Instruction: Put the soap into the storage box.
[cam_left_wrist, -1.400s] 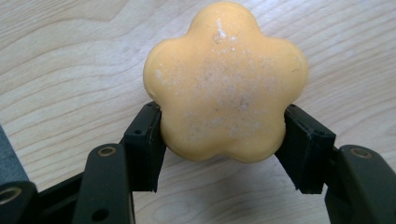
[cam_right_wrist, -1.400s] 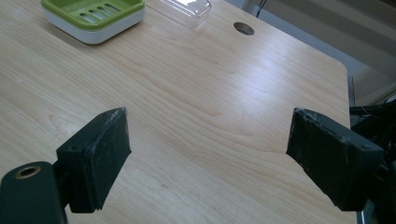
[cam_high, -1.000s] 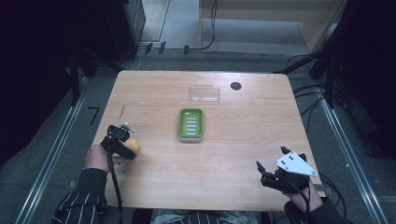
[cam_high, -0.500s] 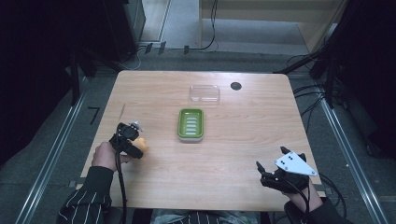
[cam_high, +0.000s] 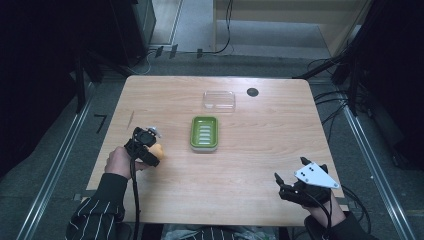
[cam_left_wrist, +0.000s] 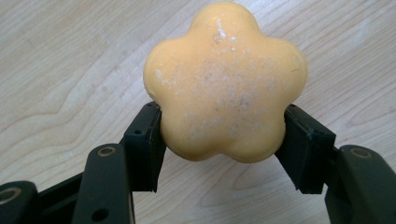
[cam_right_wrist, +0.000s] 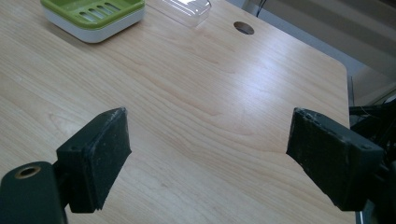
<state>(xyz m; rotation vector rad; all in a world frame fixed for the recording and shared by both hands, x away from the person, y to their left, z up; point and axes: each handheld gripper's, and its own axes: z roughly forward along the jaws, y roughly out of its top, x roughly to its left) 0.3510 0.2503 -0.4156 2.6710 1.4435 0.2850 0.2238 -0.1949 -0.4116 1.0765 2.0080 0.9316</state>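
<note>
**Flower-shaped soap clamped in the left gripper, beside the green dish**

The orange, flower-shaped bar of soap (cam_left_wrist: 225, 84) sits pinched between the two black jaws of the left gripper (cam_left_wrist: 224, 135), one pad pressing on each side of its lower lobes. Its face is dusted with pale specks and carries no stamp or lettering that can be read. In the high view the soap (cam_high: 158, 150) hangs over the light wooden table (cam_high: 260, 165), to the left of the green rectangular soap dish with a slotted insert (cam_high: 204, 133) and apart from it. Beyond the dish lies a clear plastic lid (cam_high: 219, 100), with a dark round hole (cam_high: 253, 92) in the tabletop just beside it. Well to the right of the dish, near the table's front edge, the right gripper (cam_high: 283, 181) holds its jaws spread wide with nothing between them.
</note>
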